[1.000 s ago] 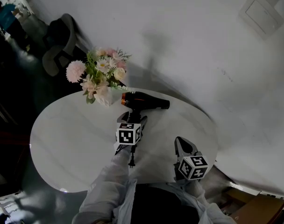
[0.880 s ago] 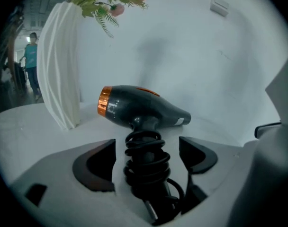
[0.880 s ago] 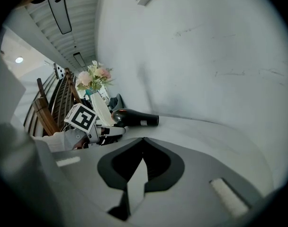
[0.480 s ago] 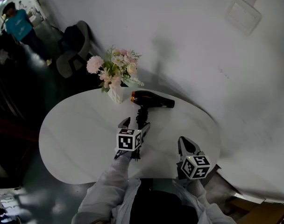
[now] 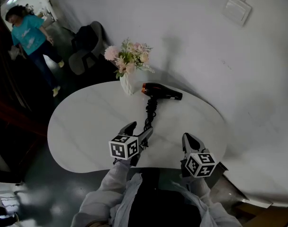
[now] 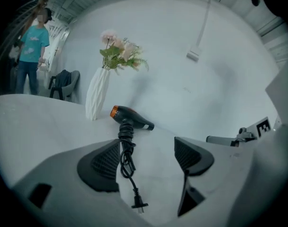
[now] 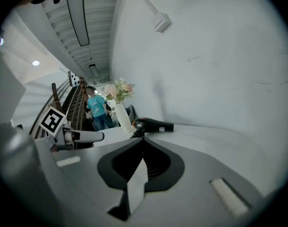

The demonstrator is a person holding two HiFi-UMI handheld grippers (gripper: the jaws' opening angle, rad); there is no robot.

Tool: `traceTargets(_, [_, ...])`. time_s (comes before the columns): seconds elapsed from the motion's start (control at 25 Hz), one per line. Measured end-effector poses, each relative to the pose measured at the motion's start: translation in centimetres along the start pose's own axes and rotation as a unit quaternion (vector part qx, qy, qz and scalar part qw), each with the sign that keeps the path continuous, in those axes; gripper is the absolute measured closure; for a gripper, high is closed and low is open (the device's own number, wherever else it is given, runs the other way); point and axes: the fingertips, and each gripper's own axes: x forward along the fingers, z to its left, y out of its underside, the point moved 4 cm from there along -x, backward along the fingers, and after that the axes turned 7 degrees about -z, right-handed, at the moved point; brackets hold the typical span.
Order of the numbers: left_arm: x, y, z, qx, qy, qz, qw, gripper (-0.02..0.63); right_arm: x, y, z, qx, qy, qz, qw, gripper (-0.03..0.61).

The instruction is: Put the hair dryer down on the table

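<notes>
Head view: glossy hair dryer, oval table.

Glossy black plastic hair dryer, smooth marbled table

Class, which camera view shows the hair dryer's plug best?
The left gripper view: the plug lies clear on the table, prongs showing. The head view shows only the cord; the right gripper view shows the hair dryer, no plug.

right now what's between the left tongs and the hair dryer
The cord and plug of the hair dryer, loose on the table. The left tongs, closing, grip nothing. Clearest in the left gripper view.
</notes>
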Motion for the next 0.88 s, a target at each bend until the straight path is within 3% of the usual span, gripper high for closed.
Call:
traceTargets(0.16, [-3.7,0.1,-3.0,0.015,0.047,-0.027,0.9984,0.315,-2.6,-0.1,1.0,-0.004,-0.004,-0.018,1.000,0.567])
traceTargets(0.28, [-6.4,0.2,-4.7,0.039,0.059,-0.054,0.9961,0.375,-4.6,0.0,1.3,-0.006,-0.002,-0.032,0.999,0.568])
traceTargets(0.48, [-10.6,1.7,-5.5,0.060,0.043,-0.098,0.9925,0.499,-8.1,1.1,2.1,-0.006,0.005,-0.046,0.999,0.568])
traceTargets(0.72, [-14.3,4.7,-5.3,0.067,0.009,-0.098,0.9929,0.606,-11.8,3.5,3.0,-0.013,0.013,-0.044,0.999,0.568])
traceTargets(0.88, [-16.0,6.3,-5.8,0.070,0.011,-0.088,0.9936,0.612,-13.7,5.2,4.1,-0.018,0.012,-0.040,0.999,0.568])
